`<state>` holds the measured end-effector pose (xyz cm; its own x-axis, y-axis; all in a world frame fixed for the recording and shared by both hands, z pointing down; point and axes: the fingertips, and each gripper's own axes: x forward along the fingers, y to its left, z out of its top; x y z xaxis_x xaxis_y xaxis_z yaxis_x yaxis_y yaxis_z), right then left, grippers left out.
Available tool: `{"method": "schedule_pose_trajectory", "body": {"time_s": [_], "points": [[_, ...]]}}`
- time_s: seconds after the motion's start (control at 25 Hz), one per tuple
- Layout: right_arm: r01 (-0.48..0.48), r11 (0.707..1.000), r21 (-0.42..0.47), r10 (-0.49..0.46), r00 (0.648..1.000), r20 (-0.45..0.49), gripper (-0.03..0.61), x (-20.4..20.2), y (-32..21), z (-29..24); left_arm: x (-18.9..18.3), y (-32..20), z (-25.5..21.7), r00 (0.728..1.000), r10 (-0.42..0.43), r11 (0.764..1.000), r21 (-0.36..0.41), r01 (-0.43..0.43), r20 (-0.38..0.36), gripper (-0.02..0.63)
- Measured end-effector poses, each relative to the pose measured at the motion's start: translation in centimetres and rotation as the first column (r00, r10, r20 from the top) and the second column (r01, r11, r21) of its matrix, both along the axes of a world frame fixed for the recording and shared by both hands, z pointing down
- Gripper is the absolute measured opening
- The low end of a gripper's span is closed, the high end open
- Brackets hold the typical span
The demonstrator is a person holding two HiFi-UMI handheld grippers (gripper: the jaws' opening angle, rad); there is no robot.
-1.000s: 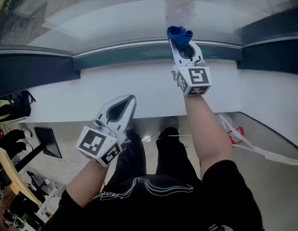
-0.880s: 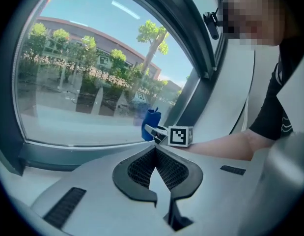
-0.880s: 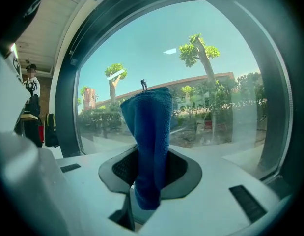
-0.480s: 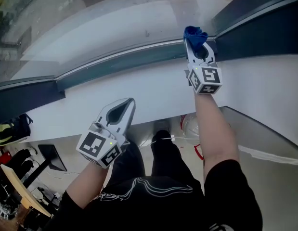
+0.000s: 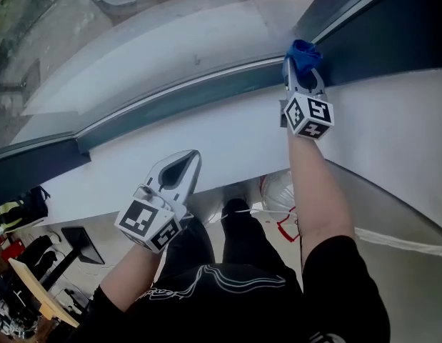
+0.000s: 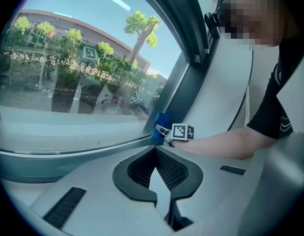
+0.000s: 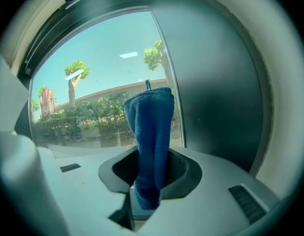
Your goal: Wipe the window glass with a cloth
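The right arm [image 5: 315,191] is stretched straight forward up the right-centre of the head view, bare forearm over the white sill [image 5: 228,138]. It carries the right gripper [image 5: 304,73] to the corner where the lower frame rail meets the dark upright frame [image 5: 392,27]. The left arm [image 5: 131,274] is bent and held low at lower left. The left gripper [image 5: 183,161] hovers at the sill's near edge, pointed toward the window glass [image 5: 135,41] and touching nothing. In the right gripper view the jaws are clamped on a folded blue cloth [image 7: 151,132]. It stands up out of the dark pads, its top in front of the right edge of the pane, just beside the upright frame. From the left gripper view the cloth [image 6: 161,128] sits at the lower right corner of the glass; whether it presses on the pane or only on the frame cannot be told. The left gripper's own view shows its jaws closed, tips meeting with nothing between them, and light sill visible through the slit below.
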<state>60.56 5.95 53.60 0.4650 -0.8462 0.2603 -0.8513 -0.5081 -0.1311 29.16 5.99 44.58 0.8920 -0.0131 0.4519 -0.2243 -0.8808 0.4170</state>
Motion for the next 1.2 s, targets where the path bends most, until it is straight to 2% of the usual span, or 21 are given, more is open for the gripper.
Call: {"method": "schedule_pose_trajectory", "body": {"time_s": [0.2,0.4,0.52,0.68,0.76,0.88,1.04,1.12,1.2], "points": [[-0.014,1.0,-0.008,0.015,1.0,0.013,0.092,1.1,0.5,-0.6,0.8,0.4,-0.6,1.0,0.003,1.0,-0.01,-0.003,0.001,0.005],[-0.005,1.0,0.014,0.005,1.0,0.021,0.092,-0.4,0.9,-2.5,1.0,0.6,-1.7,0.999,0.019,1.0,-0.005,-0.019,-0.029,0.005],[0.028,0.995,0.096,-0.031,0.999,0.026,0.092,-3.7,1.2,-6.9,-0.1,0.8,-3.6,0.998,0.033,0.999,0.006,-0.032,-0.061,0.005],[0.185,0.97,0.157,-0.189,0.982,0.007,0.092,-12.9,2.4,-14.9,-4.6,1.7,-7.8,0.996,0.059,0.998,-0.002,-0.059,-0.073,0.005],[0.31,0.933,0.184,-0.315,0.949,-0.005,0.092,-18.0,2.4,-19.9,-6.4,1.4,-11.3,0.989,0.094,0.995,0.034,-0.091,-0.114,0.005],[0.488,0.85,0.196,-0.495,0.869,-0.017,0.092,-25.8,1.7,-27.3,-9.6,0.1,-17.6,0.975,0.133,0.987,0.118,-0.113,-0.181,0.005],[0.611,0.769,0.189,-0.633,0.768,0.091,0.093,-37.8,3.6,-35.6,-16.6,0.4,-26.9,0.96,0.173,0.977,0.161,-0.14,-0.218,0.005],[0.676,0.716,0.174,-0.695,0.713,0.094,0.093,-43.1,4.7,-40.0,-19.4,1.0,-31.6,0.953,0.201,0.969,0.191,-0.158,-0.228,0.005],[0.714,0.677,0.18,-0.734,0.674,0.086,0.093,-46.7,5.4,-44.0,-21.8,1.4,-36.0,0.945,0.22,0.962,0.216,-0.168,-0.244,0.005]]}}
